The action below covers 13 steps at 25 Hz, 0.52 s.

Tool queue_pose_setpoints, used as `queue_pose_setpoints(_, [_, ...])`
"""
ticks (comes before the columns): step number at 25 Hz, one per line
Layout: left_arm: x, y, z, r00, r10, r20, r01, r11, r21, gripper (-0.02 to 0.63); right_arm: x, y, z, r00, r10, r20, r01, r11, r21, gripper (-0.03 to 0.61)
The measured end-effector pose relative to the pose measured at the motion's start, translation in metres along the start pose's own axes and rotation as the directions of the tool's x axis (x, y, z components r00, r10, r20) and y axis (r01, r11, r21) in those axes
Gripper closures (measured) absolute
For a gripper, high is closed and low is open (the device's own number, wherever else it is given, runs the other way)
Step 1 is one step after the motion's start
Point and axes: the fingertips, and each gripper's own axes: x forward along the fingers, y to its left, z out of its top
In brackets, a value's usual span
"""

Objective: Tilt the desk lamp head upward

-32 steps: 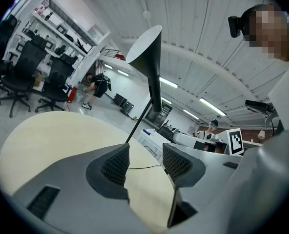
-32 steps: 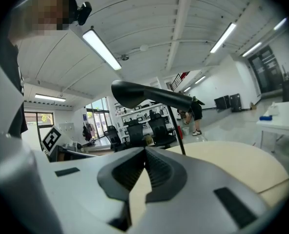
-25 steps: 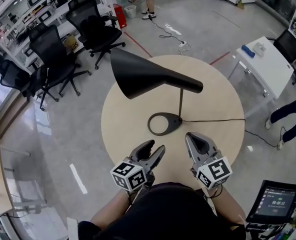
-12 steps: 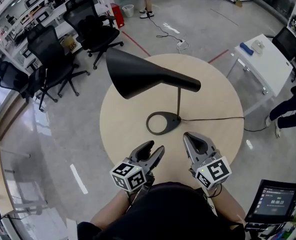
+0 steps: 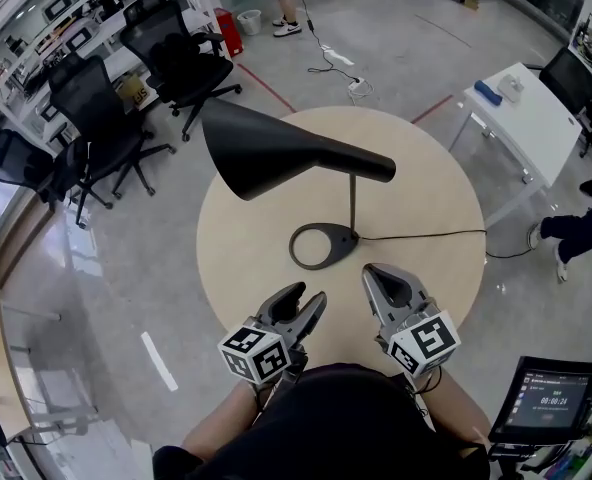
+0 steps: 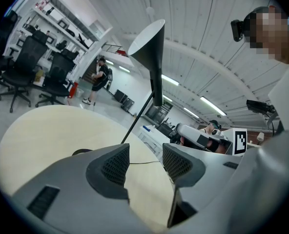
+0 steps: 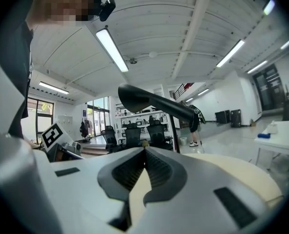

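LAMP AWAITS ITS LIFT: A person stands at the 6 o'clock edge of a round table with a two-jaw tool in each hand; the job of tipping up the lamp's head is not yet begun. The black desk lamp holds the middle of the tabletop. Its ring base is planted near centre, within reach of either hand, and its thin stem stands upright. The long cone head lies roughly level, its wide mouth aimed toward 10 o'clock and its narrow tail ending just over the stem. The cord trails off toward 3 o'clock, out of both hands' likely path. The left gripper, at about 7 o'clock of the base, hovers with its tongs spread and nothing between them. Its own view shows only bare tabletop in the gap, with the stem rising beyond, so it looks readied to close on the head's slim neck. The right gripper, at about 5 o'clock of the base, has its tongs pressed together on nothing, a posture that suits pushing or bracing rather than pinching, perhaps to steady the light base while the head is levered. Neither tool touches the lamp. Office chairs stand on the floor beyond the table at 10 to 11 o'clock, well apart from the work.
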Motion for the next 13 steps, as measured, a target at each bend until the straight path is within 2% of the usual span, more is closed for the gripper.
queue_pose_setpoints(13, [-0.005, 0.007, 0.002, 1.0, 0.018, -0.007, -0.018, 1.0, -0.012, 0.393, 0.008, 0.006, 0.001, 1.0, 0.019, -0.009, -0.019, 1.0, -0.001, 0.574])
